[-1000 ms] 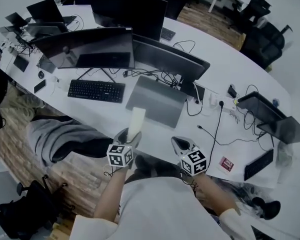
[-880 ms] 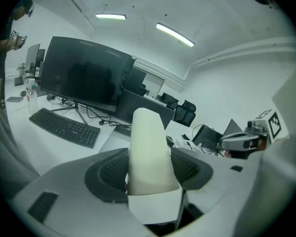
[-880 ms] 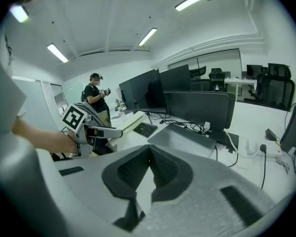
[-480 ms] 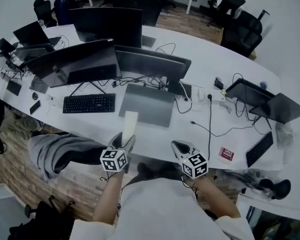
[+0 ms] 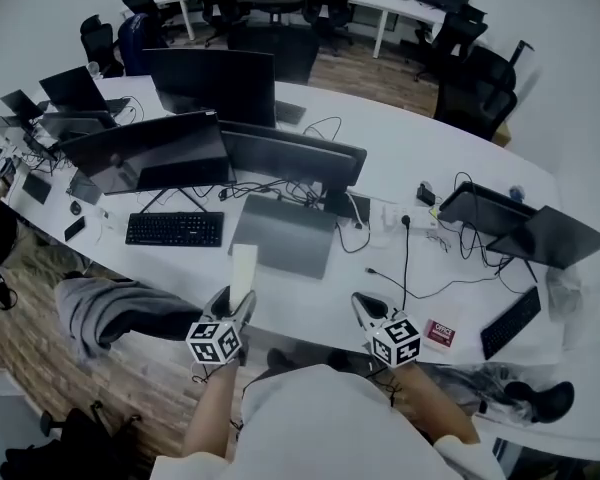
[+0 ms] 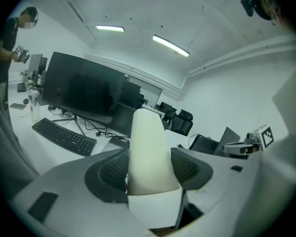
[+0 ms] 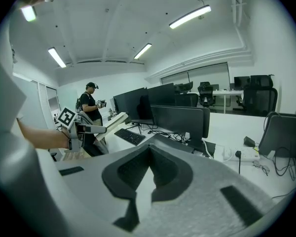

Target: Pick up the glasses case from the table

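Change: the glasses case [image 5: 243,268] is staying clamped through the last sec while I'm bringing the left gripper [image 5: 235,306] up and back toward me. Over that sec the case tip is sliding off the front edge of the laptop [image 5: 285,233] in the head view (the camera is pulling back too, so part of that shift is the view).
Task meaning: I'm reading the pick-up as basically done. The case is riding in the air, clear of the table [image 5: 310,296], w/ nothing left to grab.
Case: it's sticking out forward and up from the left jaws, long axis along the gripper. It's hanging over the near table edge, just short of the laptop, w/ the keyboard [image 5: 175,229] off to its left.
L jaws: they're standing fairly wide, both pads pressing on the case's sides.
R jaws: the right gripper [image 5: 363,303] is carrying nothing, tips together.
Pose: both grippers are pointing fwd and slightly down at the table, held level w/ each other and well apart, forearms tucked near my body.
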Motion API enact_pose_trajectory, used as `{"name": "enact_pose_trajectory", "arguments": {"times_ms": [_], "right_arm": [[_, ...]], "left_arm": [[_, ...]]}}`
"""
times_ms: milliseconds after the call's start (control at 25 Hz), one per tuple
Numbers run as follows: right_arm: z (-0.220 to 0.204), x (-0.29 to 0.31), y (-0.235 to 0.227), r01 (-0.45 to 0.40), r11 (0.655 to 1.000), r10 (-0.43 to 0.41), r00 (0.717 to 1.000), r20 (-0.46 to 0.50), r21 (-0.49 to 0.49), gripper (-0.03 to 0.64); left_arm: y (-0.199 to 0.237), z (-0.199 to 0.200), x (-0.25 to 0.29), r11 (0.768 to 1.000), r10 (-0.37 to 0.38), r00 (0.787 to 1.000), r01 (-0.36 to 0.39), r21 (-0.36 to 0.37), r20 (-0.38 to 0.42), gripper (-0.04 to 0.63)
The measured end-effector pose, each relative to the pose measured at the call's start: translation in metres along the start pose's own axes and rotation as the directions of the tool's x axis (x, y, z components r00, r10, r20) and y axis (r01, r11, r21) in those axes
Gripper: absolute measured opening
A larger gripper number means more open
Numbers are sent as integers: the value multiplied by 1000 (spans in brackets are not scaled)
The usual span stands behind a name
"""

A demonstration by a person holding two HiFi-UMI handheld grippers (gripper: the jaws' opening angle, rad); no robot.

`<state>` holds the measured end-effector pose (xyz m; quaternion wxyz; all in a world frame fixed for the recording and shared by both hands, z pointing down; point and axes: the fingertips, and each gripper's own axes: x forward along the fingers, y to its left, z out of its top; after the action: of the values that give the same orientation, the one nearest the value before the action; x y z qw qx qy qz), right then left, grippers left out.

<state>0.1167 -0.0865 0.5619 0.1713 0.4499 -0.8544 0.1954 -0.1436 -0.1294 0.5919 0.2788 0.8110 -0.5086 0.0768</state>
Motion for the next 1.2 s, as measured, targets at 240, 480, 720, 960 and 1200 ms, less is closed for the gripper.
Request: {"name": "enact_pose_trajectory", "arguments": {"times_ms": [240,480,720,960,1200], "right_arm": [[9,-14,-22,-24,999,25,999,26,-34,-2],[19,-23,-38,-22,998,25,998,62,-61,-3],[25,-22,-45,-25,998,30,996,79,-59,-3],[24,-21,-46,-26,998,31,996,83,-57,-3],[26,-22,-46,-24,998,29,996,90,-63,-3]], "left_arm": [[-18,9,-6,1000,24,999,-24,-18,48,264],[-30,16,-13,999,44,996,-42,-23,77,264],[-34,19,-15,999,50,995,-48,-24,89,264],[-32,20,-16,998,58,993,-55,-27,101,264],[-31,23,-16,998,60,992,-57,-26,111,264]]}}
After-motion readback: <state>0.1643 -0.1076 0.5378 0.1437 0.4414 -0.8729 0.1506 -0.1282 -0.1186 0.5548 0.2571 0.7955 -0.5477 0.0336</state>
